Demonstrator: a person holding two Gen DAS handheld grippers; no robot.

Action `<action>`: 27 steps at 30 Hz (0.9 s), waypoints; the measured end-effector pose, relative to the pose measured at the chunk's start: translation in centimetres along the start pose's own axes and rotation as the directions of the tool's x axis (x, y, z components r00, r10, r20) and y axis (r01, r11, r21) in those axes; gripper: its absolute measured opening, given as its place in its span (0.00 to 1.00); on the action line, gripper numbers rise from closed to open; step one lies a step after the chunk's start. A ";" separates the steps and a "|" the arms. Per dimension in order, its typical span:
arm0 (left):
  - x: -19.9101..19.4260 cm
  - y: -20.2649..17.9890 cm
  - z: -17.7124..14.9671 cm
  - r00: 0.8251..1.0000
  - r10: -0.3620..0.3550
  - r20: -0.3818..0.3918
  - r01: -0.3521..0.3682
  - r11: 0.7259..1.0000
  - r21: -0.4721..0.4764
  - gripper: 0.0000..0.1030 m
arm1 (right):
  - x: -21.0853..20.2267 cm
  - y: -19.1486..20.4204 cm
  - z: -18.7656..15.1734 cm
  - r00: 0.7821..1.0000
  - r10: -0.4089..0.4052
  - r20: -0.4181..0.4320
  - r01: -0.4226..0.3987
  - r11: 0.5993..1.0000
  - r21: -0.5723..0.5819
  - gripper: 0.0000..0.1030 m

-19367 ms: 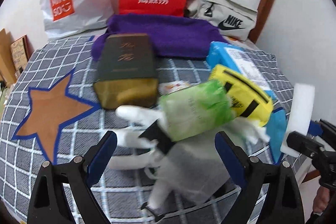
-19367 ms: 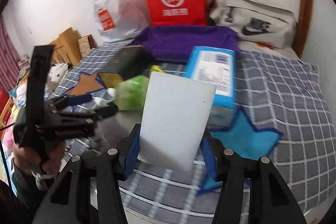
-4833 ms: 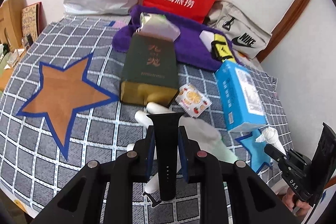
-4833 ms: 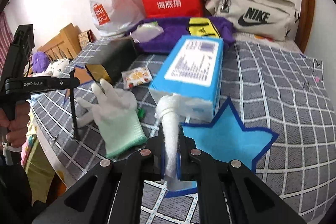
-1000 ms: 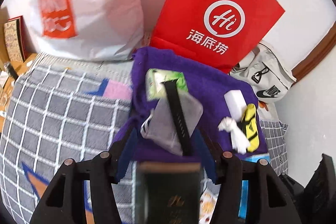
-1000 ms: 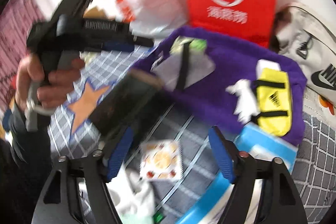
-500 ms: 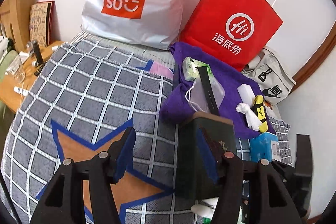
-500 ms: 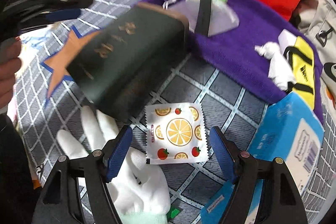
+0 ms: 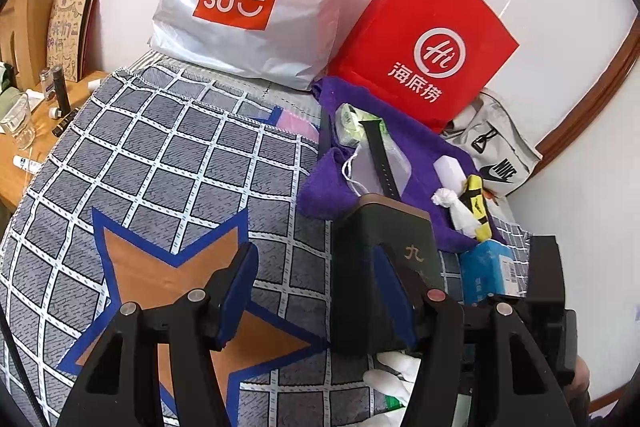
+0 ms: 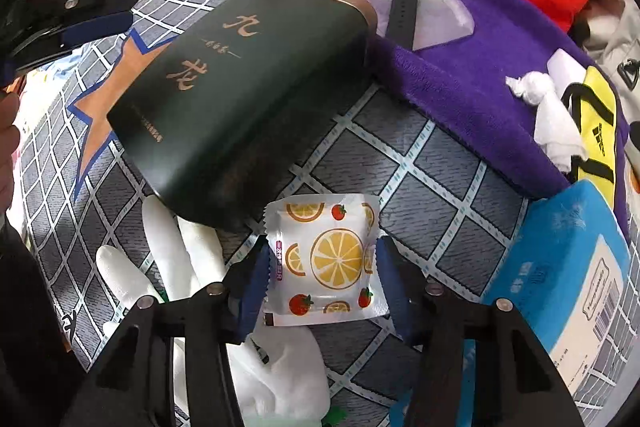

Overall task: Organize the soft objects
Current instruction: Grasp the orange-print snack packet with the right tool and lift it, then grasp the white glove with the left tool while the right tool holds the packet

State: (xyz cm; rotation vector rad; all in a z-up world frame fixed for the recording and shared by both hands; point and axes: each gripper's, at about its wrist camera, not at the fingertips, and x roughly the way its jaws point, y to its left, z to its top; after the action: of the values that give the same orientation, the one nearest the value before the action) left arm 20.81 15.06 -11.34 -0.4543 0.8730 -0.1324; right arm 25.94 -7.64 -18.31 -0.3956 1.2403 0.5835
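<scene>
Item 1: fruit-print sachet (image 10: 326, 263), flat on the checked blanket (image 10: 436, 163) beside the dark box (image 10: 244, 95); right gripper (image 10: 322, 281) straddles it, jaws closing, apparently for transfer to the purple towel (image 10: 472, 75). Left gripper (image 9: 316, 287): spread, empty.

Left wrist view looking obliquely across the checked blanket (image 9: 168, 155), right wrist view peering steeply down, close, both sharing the dark box (image 9: 384, 251) (image 10: 244, 99).

my right gripper (image 10: 322, 263) points down, jaws closing around a white orange-printed plastic sachet (image 10: 326, 259) on the grey checked bedspread (image 10: 432, 163). dark green rectangular box (image 10: 240, 95) just behind; white fabric glove (image 10: 168, 267) beside.
</scene>
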 end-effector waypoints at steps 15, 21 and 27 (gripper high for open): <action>-3.6 -1.5 -3.3 0.999 0.049 -0.018 -0.048 0.998 0.049 0.56 | -5.9 0.6 -3.2 0.985 0.000 0.175 -0.015 0.996 0.084 0.15; -4.0 -3.8 -6.2 0.997 0.055 -0.059 -0.049 0.994 0.098 0.56 | -10.6 0.7 -6.4 0.954 -0.018 0.299 -0.018 0.993 0.118 0.15; -4.3 -7.3 -9.0 0.995 0.050 -0.086 -0.034 0.983 0.182 0.56 | -12.7 0.6 -10.2 0.932 -0.017 0.362 -0.047 0.985 0.168 0.15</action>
State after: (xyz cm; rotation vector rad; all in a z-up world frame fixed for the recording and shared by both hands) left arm 11.65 6.79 -10.10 -0.2614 0.9499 -0.1933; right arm 15.06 -15.59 -9.06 -0.1219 0.9289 0.5281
